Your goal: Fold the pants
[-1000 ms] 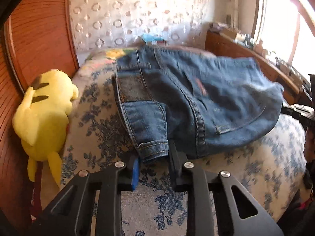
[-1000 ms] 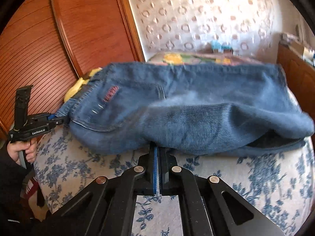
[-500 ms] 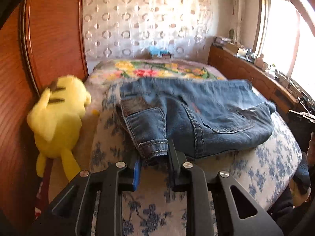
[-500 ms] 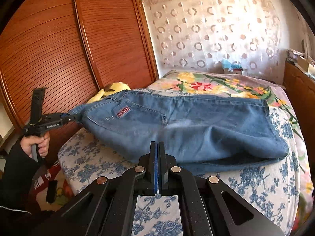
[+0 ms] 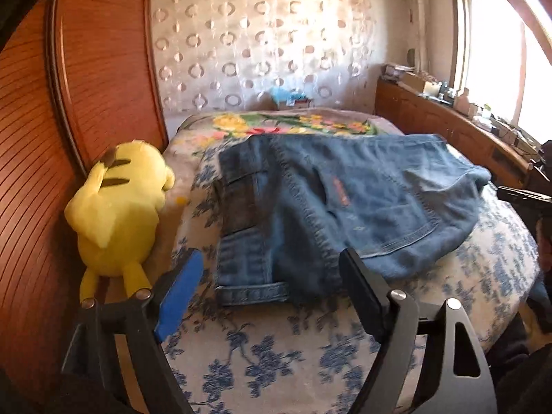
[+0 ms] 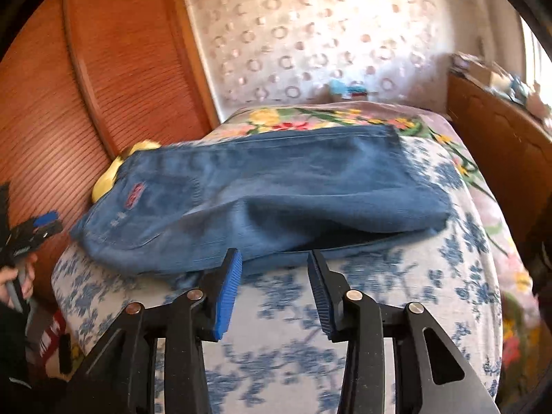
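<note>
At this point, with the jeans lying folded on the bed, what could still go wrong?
The jeans lie near the bed's front edge, so a nudge could drag them off. The top layer bulges at the near fold, so it may spring open. Both tongs, left and right, are opening with nothing between them, close to the denim; pulling back carelessly could snag a hem.

The blue denim pants point(image 5: 331, 207) lie folded and flat on the floral bedspread point(image 5: 276, 352), hem cuff toward six o'clock, the long fold running toward three o'clock, with a small red label showing
</note>
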The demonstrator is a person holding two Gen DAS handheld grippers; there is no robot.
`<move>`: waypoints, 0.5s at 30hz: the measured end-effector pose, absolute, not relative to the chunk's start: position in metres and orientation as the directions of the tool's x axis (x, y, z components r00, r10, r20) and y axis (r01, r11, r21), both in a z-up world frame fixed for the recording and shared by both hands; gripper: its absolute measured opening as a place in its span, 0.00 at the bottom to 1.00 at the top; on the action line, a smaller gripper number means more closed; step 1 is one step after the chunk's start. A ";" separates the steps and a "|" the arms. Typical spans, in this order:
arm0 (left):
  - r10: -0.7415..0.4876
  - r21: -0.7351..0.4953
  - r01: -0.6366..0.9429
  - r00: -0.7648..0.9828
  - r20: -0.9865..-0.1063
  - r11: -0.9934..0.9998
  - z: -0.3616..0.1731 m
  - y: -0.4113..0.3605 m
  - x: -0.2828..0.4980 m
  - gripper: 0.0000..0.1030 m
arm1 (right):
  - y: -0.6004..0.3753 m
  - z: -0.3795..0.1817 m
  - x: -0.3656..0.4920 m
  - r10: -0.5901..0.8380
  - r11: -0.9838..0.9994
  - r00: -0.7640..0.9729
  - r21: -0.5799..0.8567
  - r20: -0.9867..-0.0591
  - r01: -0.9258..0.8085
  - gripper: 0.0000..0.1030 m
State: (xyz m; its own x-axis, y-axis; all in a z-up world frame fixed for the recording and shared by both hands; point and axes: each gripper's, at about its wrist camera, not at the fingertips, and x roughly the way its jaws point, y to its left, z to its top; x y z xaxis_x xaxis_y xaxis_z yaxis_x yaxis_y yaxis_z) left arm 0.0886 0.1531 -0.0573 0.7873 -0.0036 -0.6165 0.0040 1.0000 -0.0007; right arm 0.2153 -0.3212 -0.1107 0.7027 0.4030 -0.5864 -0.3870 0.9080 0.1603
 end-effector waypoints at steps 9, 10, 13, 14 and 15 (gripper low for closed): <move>-0.070 -0.008 0.079 0.820 -0.568 0.997 -0.044 0.111 0.098 0.79 | -0.351 -0.114 0.249 0.275 0.960 0.748 0.131 -0.604 -0.248 0.44; -0.079 -0.008 0.090 0.822 -0.565 0.996 -0.043 0.106 0.099 0.79 | -0.354 -0.115 0.255 0.263 0.963 0.747 0.128 -0.610 -0.235 0.47; -0.105 -0.008 0.121 0.823 -0.558 0.993 -0.040 0.090 0.103 0.79 | -0.360 -0.118 0.271 0.234 0.971 0.731 0.123 -0.641 -0.204 0.50; -0.112 -0.007 0.130 0.823 -0.557 0.991 -0.039 0.085 0.104 0.79 | -0.366 -0.117 0.275 0.242 0.970 0.721 0.135 -0.650 -0.204 0.50; -0.119 -0.007 0.139 0.822 -0.557 0.990 -0.038 0.080 0.106 0.79 | -0.367 -0.118 0.280 0.251 0.968 0.716 0.150 -0.652 -0.203 0.50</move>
